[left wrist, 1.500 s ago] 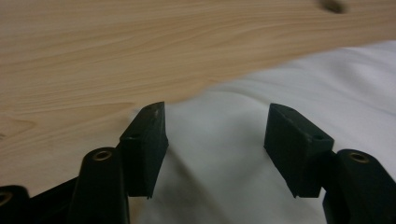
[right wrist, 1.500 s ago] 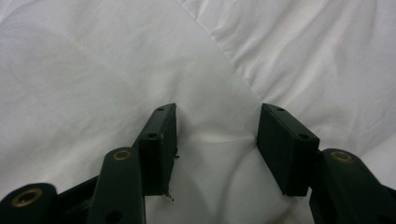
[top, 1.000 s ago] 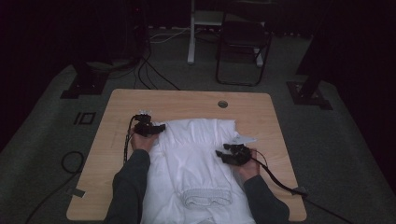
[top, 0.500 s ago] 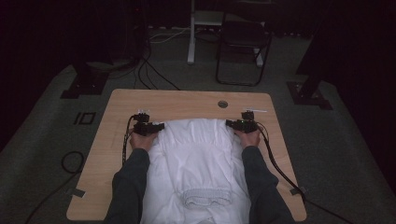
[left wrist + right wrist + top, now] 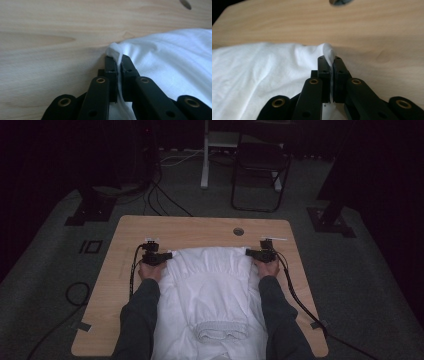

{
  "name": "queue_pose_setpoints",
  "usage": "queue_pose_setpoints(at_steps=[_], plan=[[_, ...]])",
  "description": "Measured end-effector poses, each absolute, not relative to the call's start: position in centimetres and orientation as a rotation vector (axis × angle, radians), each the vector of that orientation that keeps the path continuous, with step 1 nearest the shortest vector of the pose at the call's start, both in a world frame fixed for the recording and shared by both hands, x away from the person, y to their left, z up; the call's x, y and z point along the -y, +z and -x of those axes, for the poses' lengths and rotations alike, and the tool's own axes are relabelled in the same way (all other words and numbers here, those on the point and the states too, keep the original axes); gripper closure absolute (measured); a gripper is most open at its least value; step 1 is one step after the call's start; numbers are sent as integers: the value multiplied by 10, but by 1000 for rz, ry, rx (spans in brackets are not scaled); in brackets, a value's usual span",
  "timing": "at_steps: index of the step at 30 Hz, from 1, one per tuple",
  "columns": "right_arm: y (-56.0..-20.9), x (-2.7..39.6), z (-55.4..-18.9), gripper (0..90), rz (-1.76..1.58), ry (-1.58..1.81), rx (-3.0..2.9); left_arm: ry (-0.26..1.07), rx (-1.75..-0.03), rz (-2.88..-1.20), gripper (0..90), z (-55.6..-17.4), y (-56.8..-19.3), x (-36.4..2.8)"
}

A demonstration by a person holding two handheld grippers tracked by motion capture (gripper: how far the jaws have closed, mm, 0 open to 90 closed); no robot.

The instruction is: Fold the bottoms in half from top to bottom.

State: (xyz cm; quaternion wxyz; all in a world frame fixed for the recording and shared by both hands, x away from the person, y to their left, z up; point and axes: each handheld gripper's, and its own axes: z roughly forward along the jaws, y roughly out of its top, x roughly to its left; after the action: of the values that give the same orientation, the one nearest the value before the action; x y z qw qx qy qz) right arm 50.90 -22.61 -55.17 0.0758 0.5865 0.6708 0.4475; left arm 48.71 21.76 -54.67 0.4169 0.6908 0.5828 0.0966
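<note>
Hand-held gripper (image 5: 248, 253) at right, earlier mid-shirt, now pinches white shirt's (image 5: 210, 285) far corner.

A light wooden rectangular table (image 5: 200, 227) with rounded corners and a round cable hole (image 5: 238, 231) near its far edge carries a crumpled white cloth garment (image 5: 210, 290), spread from mid-table to the near edge.
</note>
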Motion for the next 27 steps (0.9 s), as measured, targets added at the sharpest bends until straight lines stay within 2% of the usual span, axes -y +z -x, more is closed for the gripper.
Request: queue_pose_setpoints(at_steps=[3, 9, 10, 11, 13, 19, 27], plan=[[-539, 231, -505, 876, -1680, 1367, -1986, 266, -1415, -1647, 875, -483, -531, -227], [-505, 237, -501, 876, -1553, 1448, -1917, 318, -1329, -1576, 875, -479, -496, -232], [-497, 238, -499, 876, -1514, 1470, -1901, 343, -1288, -1545, 875, -477, -477, -234], [-478, 239, -496, 875, -1427, 1515, -1867, 353, -1272, -1537, 875, -475, -472, -234], [-468, 239, -493, 875, -1379, 1528, -1867, 358, -1257, -1526, 875, -470, -465, -235], [-468, 240, -470, 875, -1304, 1527, -1913, 359, -1204, -1572, 874, -445, -461, -236], [-470, 251, -405, 873, -1207, 1569, -1940, 329, -1130, -1575, 873, -398, -457, -240]])
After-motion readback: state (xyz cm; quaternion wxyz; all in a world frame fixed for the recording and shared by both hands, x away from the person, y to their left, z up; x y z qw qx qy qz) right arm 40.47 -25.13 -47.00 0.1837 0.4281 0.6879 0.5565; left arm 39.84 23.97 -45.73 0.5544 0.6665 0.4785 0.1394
